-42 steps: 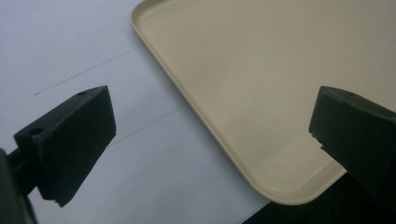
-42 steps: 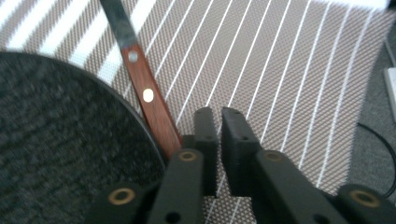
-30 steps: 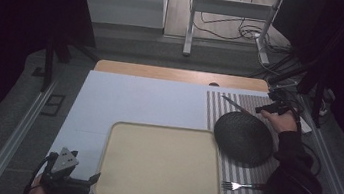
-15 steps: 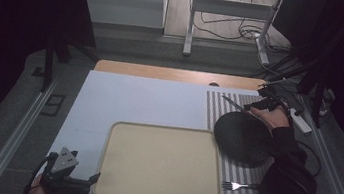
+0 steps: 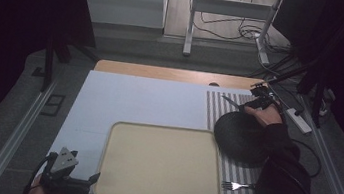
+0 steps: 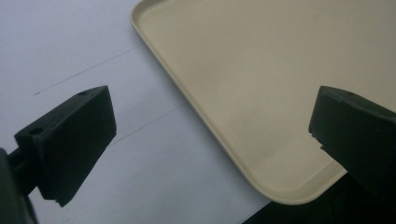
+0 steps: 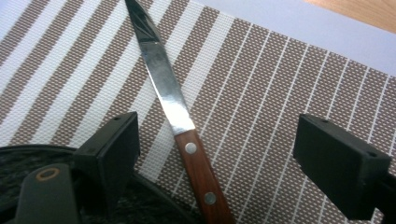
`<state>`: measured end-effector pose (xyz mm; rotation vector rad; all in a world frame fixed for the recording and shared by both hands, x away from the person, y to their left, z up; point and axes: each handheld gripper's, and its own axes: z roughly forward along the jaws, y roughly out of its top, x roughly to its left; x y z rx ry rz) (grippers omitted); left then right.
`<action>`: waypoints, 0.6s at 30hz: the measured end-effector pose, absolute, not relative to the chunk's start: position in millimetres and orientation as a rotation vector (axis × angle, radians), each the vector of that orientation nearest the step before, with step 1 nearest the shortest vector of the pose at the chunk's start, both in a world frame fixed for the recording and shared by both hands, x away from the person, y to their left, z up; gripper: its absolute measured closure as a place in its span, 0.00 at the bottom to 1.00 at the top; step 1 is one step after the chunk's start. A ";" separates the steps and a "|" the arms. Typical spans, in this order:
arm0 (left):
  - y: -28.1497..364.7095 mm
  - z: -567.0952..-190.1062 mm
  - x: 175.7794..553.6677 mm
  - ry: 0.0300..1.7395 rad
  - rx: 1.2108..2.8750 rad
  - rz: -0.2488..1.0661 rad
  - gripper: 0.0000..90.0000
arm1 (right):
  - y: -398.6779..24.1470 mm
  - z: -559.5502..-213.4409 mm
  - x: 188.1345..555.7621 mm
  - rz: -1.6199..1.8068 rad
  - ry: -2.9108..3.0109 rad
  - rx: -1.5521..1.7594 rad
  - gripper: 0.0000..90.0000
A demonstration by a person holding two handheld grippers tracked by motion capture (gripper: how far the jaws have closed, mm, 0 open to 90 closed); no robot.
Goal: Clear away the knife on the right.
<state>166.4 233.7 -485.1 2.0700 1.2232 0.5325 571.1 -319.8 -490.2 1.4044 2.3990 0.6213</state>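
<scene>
**Knife between spread jaws, tray at the near edge**

Wooden-handled steel knife [image 7: 180,121] lies flat on the brown-and-white striped woven placemat [image 7: 261,93], its riveted handle toward the camera in the right gripper view and its pointed blade running away up and to the left. The right gripper [image 7: 212,158] hangs over it with its two black jaws set wide apart, one on either side of the handle, neither touching it. The round black plate [image 5: 241,135] sits on the same placemat, its rim showing at the lower left of the right gripper view, close against the knife handle. In the high view the right hand [image 5: 264,114] is at the far right part of the table, at the plate's far rim.

A silver metal fork [image 5: 238,186] lies on the near end of the placemat, just beside the large cream rectangular plastic tray [image 5: 161,163]. The tray rests on the pale white table cover [image 5: 144,98], at the near edge.

The left gripper [image 6: 212,140] is low at the tray's near left corner, jaws spread wide, one over the white cover and one over the tray, holding nothing.
</scene>
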 end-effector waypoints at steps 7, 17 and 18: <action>233.6 -485.1 166.3 1.224 2.071 0.533 0.01 | -327.1 -496.9 575.2 0.575 2.405 1.397 0.26; 233.3 -485.2 166.1 1.225 2.073 0.534 0.01 | -335.1 -494.4 573.0 0.583 2.478 1.327 0.75; 233.2 -485.2 166.1 1.224 2.074 0.535 0.01 | -334.8 -494.1 572.4 0.589 2.488 1.314 0.84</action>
